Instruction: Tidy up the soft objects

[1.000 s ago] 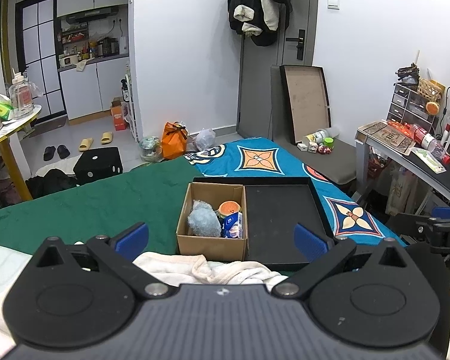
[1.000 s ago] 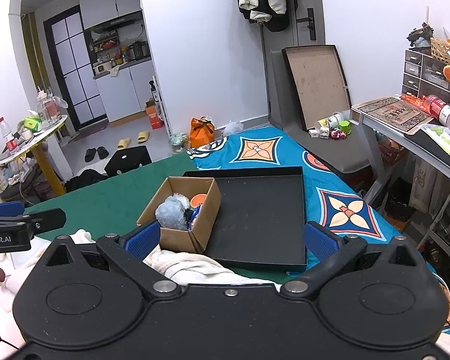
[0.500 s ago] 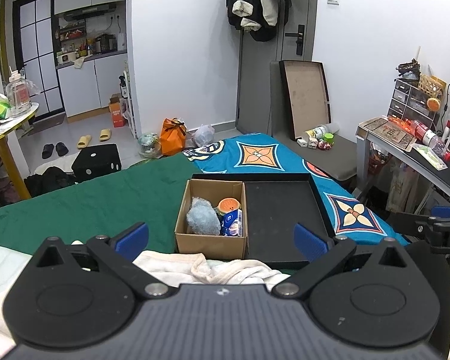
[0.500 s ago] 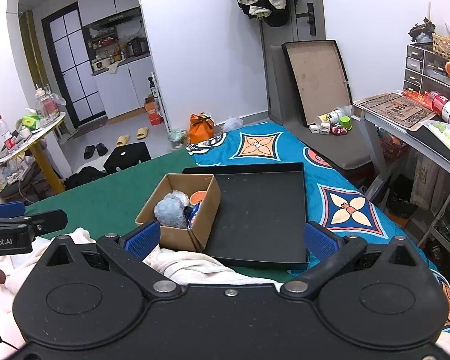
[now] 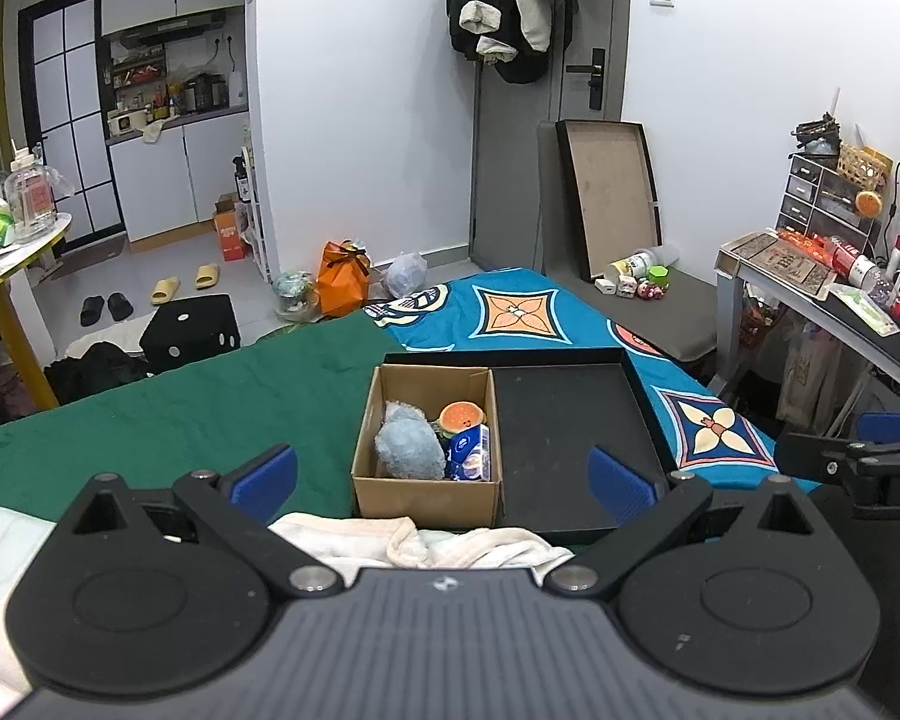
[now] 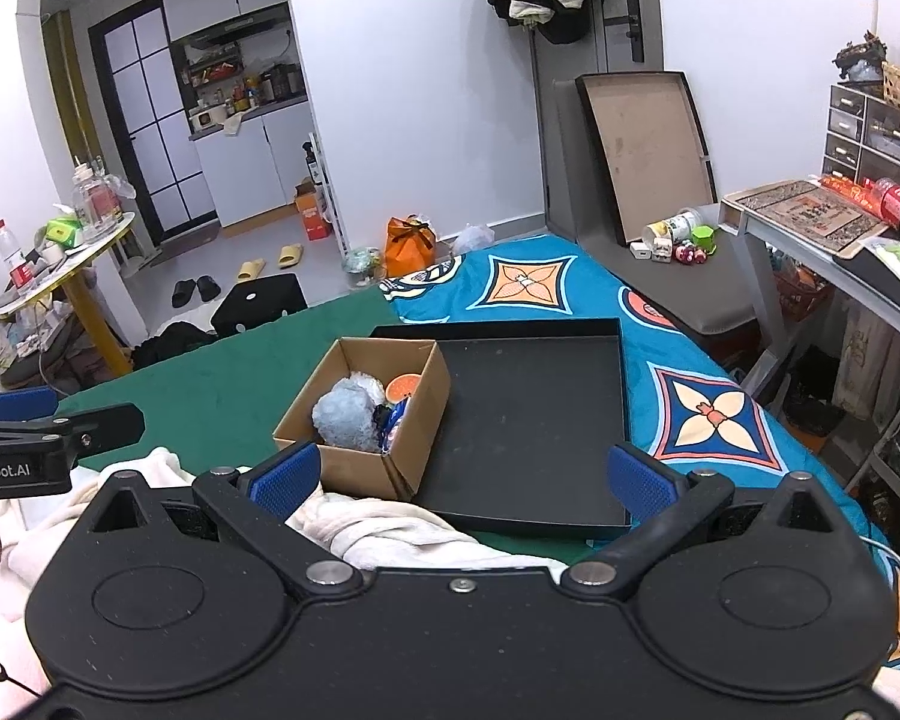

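A cardboard box (image 5: 427, 489) (image 6: 415, 420) stands on the bed against the left side of a black tray (image 5: 570, 432) (image 6: 534, 414). The box holds a blue-grey plush (image 5: 408, 447) (image 6: 345, 414), an orange round toy (image 5: 462, 416) (image 6: 403, 385) and a blue-and-white packet (image 5: 469, 455). A cream cloth (image 5: 414, 543) (image 6: 378, 525) lies crumpled in front of the box. My left gripper (image 5: 444, 480) is open and empty, hovering near the cloth. My right gripper (image 6: 462, 477) is open and empty, hovering to the right of the left one.
The bed has a green cover (image 5: 180, 396) and a blue patterned sheet (image 5: 522, 312). A desk (image 5: 822, 294) with clutter stands at the right. A black dice stool (image 5: 192, 330), bags and slippers are on the floor beyond the bed. A yellow-legged table (image 6: 72, 264) stands at the left.
Both views have shifted slightly, with the box and tray sitting a little lower in the frame. Both grippers stay open and nothing was grasped.
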`<state>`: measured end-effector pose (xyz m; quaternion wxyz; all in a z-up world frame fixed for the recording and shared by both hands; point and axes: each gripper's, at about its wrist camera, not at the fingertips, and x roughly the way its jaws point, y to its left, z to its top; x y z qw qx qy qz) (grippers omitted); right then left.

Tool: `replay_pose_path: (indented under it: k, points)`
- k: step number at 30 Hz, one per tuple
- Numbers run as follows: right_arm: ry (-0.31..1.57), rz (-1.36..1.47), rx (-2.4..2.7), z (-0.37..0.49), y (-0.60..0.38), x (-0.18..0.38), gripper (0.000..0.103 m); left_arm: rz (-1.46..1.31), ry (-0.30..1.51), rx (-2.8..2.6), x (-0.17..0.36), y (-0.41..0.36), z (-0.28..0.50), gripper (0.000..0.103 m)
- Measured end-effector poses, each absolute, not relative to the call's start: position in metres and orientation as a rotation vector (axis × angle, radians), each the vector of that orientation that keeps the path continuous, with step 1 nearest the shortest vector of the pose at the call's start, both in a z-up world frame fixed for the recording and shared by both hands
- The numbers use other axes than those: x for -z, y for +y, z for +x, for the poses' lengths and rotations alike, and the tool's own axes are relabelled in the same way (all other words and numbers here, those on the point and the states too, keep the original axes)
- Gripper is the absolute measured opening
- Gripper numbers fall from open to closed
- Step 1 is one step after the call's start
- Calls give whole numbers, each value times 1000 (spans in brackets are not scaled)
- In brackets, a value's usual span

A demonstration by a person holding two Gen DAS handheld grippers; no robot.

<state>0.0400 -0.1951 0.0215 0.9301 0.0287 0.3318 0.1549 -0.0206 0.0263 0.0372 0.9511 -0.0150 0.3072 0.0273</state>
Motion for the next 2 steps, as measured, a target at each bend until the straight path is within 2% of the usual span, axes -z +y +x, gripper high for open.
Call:
replay_pose_path:
  k: [2]
  points:
    - [677,64,-318,44,-196,-19,103,-39,631,-57,-35,28,-17,102]
